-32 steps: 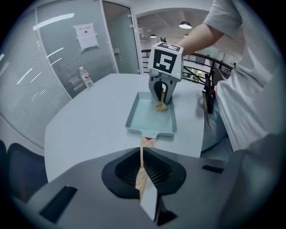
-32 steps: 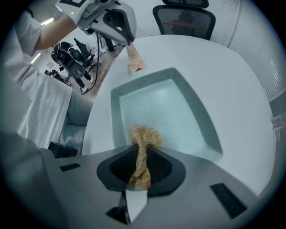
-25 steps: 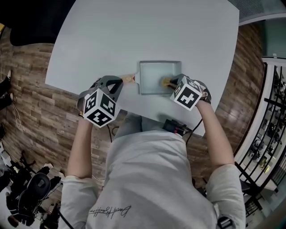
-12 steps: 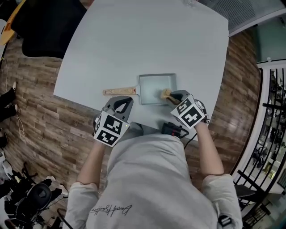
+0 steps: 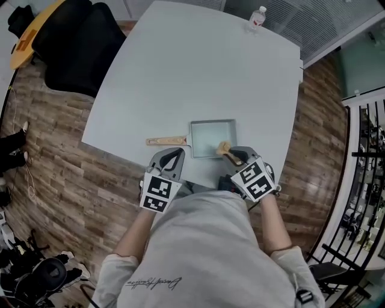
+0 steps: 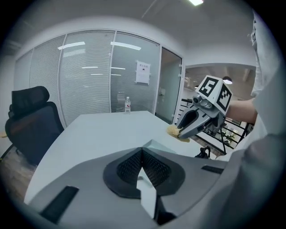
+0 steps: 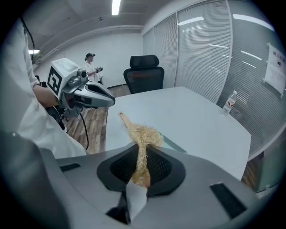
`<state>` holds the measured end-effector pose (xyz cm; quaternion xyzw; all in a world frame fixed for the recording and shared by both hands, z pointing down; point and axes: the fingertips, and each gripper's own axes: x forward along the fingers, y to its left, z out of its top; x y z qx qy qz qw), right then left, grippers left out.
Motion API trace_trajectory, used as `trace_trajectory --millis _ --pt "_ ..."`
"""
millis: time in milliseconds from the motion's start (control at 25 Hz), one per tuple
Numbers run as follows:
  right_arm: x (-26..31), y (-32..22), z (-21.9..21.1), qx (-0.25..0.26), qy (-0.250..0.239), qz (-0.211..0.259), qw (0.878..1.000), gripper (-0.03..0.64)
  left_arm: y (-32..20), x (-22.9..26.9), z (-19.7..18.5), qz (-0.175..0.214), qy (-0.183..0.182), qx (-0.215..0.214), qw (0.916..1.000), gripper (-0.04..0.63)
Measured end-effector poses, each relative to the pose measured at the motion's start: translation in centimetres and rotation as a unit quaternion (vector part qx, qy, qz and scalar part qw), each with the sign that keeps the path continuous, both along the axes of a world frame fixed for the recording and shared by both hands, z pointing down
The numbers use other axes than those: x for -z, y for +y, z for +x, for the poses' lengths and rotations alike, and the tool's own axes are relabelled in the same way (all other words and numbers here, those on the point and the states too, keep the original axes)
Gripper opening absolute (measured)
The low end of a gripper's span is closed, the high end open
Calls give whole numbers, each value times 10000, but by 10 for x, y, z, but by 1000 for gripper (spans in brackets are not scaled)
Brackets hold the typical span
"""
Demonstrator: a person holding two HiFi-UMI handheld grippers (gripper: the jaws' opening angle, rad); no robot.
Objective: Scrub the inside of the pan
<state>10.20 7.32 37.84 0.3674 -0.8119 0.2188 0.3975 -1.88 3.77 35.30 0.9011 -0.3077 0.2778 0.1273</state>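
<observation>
- Both grippers are drawing back toward the body since the earlier frames. The left gripper (image 5: 171, 155) is now sitting off the handle (image 5: 165, 141), just below it.
- Left gripper: the jaws are pressing together and gripping nothing.
- Right gripper (image 5: 233, 157): the jaws are clamping a straw-coloured scrubber (image 5: 224, 147). Its tuft is sticking out past the tips over the pan's lower-right corner; whether it is touching the pan is unclear.
- Pan (image 5: 210, 123): rectangular and pale, it is lying just below frame centre, near the table's lower edge, with the handle pointing left.
- Step in hand, as judged: scrubbing the pan floor. Doing it well is calling for the left gripper pinning the handle, and for the tuft pressing flat and sweeping into the corners rather than riding the rim.
- Table (image 5: 198, 66): it is carrying little else. A bottle (image 5: 257, 18) is standing at the top right, well apart.
- Chair (image 5: 78, 42): it is standing at the upper left, off the table.
- Obstructions: nothing is blocking the scrubber's path. The likely risk is the unheld pan sliding toward the table's lower edge.
</observation>
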Motion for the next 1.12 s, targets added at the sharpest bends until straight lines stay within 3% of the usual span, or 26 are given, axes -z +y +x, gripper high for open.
trace_trajectory --millis 120,840,1120 --pt "0 -1 -1 -7 -61 39 10000 67 -7 -6 0 65 -148 -69 9998 12" --pt "8 -11 -8 -2 -257 144 9996 66 -14 2 8 105 -112 -240 9996 12" --pt "8 -10 -9 -32 -300 150 9994 67 -9 0 11 147 -288 -402 9987 12"
